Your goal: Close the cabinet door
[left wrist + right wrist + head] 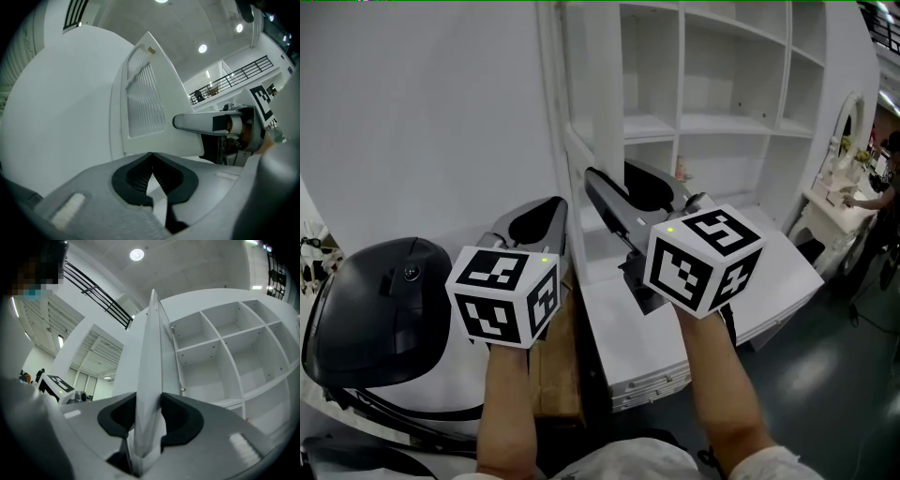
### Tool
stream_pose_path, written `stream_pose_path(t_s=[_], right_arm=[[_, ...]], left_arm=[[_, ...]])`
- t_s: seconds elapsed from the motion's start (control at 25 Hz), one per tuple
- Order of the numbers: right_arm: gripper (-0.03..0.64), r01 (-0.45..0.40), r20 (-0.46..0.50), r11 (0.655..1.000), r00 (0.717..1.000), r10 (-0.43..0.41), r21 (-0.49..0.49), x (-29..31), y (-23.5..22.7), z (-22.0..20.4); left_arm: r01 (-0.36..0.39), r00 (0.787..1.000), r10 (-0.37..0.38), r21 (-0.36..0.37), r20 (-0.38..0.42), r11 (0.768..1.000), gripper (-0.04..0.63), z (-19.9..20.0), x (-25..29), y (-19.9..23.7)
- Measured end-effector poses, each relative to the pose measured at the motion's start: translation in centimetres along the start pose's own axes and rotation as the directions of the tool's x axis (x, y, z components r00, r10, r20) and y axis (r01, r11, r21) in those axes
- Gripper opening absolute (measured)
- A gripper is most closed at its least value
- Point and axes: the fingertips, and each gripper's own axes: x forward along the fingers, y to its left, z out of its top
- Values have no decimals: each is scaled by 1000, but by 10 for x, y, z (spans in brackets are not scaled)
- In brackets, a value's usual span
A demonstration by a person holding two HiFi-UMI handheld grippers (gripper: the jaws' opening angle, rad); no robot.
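Where right gripper clamps, cabinet door stands edge-on.

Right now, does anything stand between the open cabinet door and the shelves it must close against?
Nothing visible does, apart from the right tongs themselves, clamped on the edge of the cabinet door in front of the shelves.

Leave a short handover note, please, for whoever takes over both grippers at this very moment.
Right gripper: jaws closed on the edge of the cabinet door, one pad on each face.
Left gripper: jaws together, empty, pointing at the door's slatted face.
Door: stands wide open, and the shelves are exposed.
Done: grip taken on the door.
Left: swing the door closed, then release.
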Motion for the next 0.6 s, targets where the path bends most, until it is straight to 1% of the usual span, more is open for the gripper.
stream_pose_path(t_s=[0.32,0.6], right_arm=[[132,3,19,1000,1000,-3,5,-9,-17,4],[103,47,21,999,999,-47,-5,-22,-47,8]], left_arm=[[26,1000,-26,-12,-3,1000,0,-5,14,-6],[44,999,-44,-12,-14,999,0,-9,31,-20]])
